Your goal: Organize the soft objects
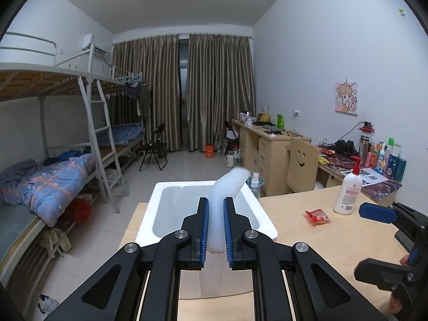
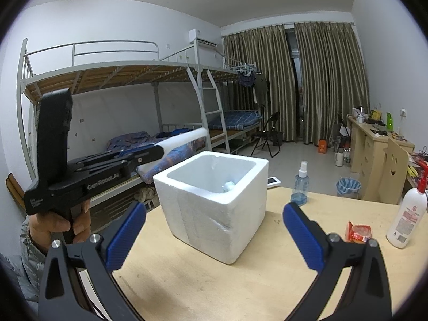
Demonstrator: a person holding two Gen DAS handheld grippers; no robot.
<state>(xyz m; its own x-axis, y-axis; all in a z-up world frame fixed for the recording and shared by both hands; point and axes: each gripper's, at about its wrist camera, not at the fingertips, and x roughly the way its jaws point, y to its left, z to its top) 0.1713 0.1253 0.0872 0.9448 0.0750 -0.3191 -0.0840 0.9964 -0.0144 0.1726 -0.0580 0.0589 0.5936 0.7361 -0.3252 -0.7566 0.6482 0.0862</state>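
My left gripper (image 1: 215, 200) is shut on a white foam piece (image 1: 227, 187) that bends up and to the right past the fingertips. It hangs just above the near rim of a white foam box (image 1: 145, 224) at the table's left end. In the right wrist view the left gripper (image 2: 157, 151) holds the foam piece (image 2: 187, 137) left of and above the box (image 2: 214, 208); a small pale object (image 2: 229, 186) lies inside the box. My right gripper (image 2: 214, 211) is open and empty, facing the box. A red soft packet (image 2: 358, 234) lies right of the box.
A white pump bottle (image 2: 406, 219) stands on the wooden table (image 2: 267, 281) at the right, beside the red packet (image 1: 318, 216). A blue spray bottle (image 2: 301, 184) stands at the table's far edge. Bunk beds are on the left, desks and a chair on the right.
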